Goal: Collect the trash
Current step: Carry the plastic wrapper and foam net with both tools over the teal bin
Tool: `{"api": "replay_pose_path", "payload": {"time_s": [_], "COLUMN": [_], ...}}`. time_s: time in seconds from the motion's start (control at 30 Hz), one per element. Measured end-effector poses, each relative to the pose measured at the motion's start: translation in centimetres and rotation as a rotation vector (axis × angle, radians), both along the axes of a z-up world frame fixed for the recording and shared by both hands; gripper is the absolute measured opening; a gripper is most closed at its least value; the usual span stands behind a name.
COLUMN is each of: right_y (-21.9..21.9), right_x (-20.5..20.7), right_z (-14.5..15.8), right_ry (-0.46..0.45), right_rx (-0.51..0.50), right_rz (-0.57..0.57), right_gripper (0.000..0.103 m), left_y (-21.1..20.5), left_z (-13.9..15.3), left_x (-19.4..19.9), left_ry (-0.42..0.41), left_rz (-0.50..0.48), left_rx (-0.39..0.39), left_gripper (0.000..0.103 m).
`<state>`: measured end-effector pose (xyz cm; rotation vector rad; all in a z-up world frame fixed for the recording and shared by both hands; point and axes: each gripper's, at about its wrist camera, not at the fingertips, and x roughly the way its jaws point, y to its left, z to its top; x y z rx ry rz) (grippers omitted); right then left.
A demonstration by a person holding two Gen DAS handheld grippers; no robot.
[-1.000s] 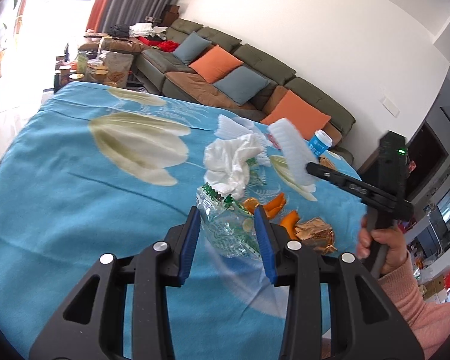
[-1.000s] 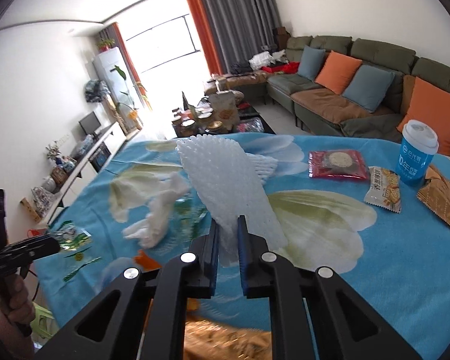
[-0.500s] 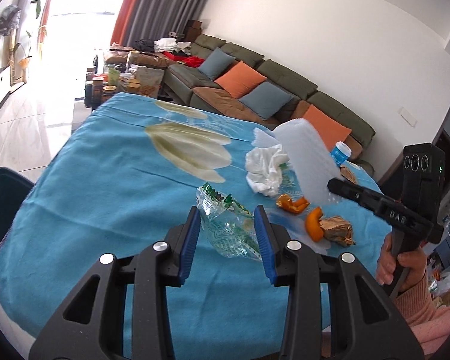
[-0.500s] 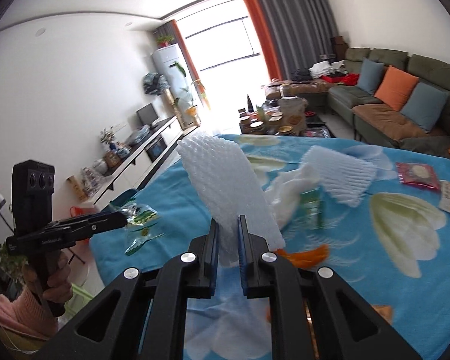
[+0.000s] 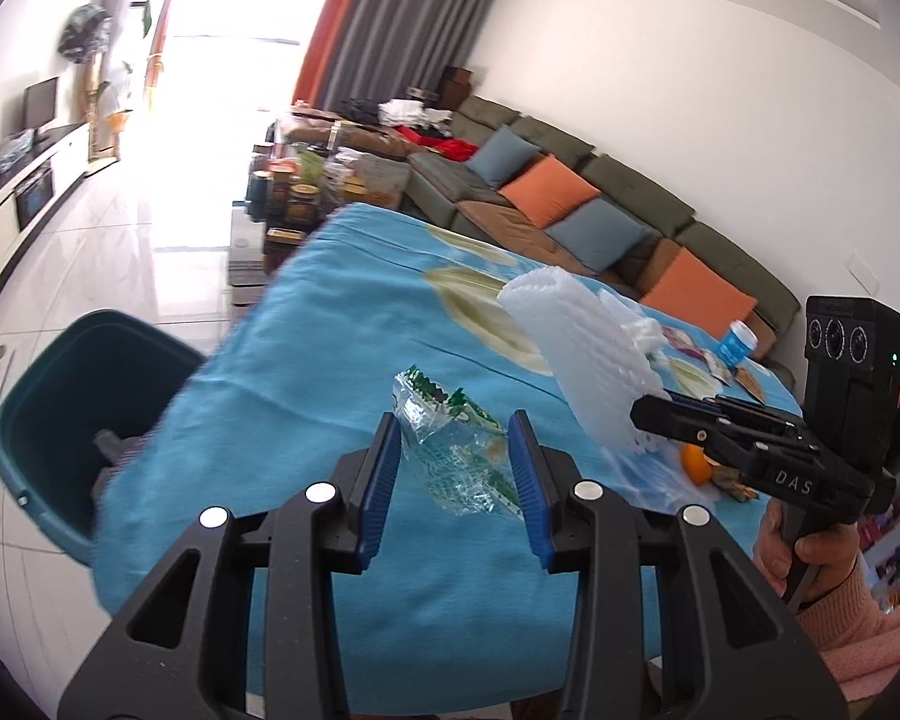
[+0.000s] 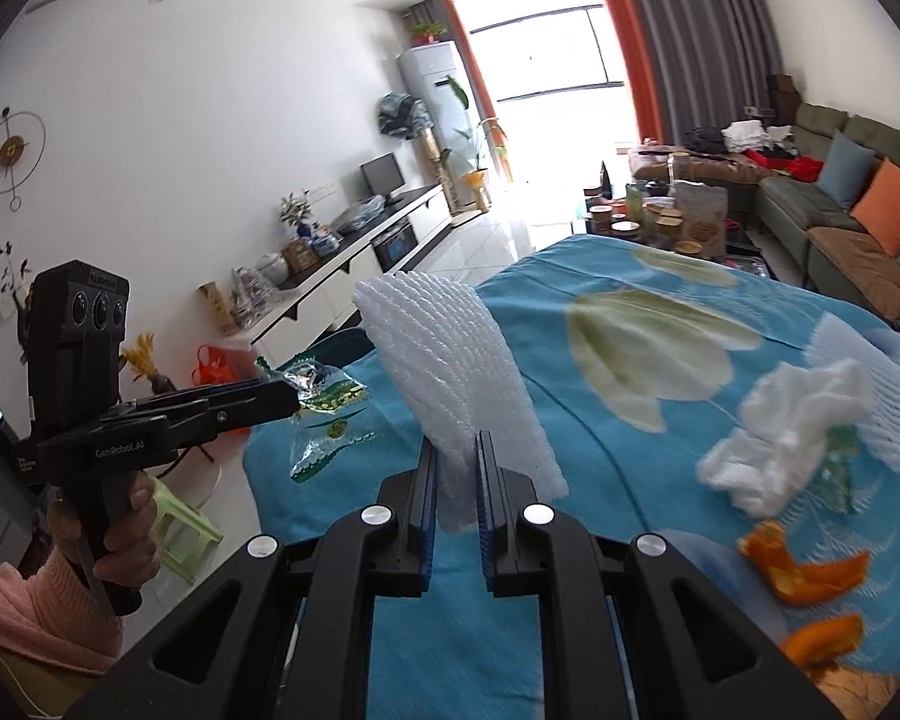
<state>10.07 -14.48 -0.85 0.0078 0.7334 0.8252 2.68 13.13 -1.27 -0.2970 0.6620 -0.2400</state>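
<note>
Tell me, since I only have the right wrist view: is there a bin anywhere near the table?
Observer: Yes. The left wrist view shows an open teal bin on the floor, just off a corner of the blue-clothed table.
Operator: Is anything in it already?
Observer: A dark shape shows inside it, but I cannot tell what it is.
Operator: What is at the table's far end, out of my frame?
Observer: A blue cup with a white lid stands there, with snack packets lying beside it.
</note>
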Motion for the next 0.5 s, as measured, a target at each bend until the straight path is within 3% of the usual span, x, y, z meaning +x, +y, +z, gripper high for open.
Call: {"api": "replay_pose_path", "payload": {"time_s": [0.5], "right_y": [9.5], "right_x": [0.8], "right_z": [0.4], "right_ry": [-0.027], "right_rx": [-0.057], "right_rz": [0.158], "right_gripper": [0.011], "left_y": [8.3], "left_z": [0.5], "left_x": [-2.2], "left_ry": [-0.016], "left_rz": [0.208], "left_rx": [-0.004], "left_gripper": [0.037]}}
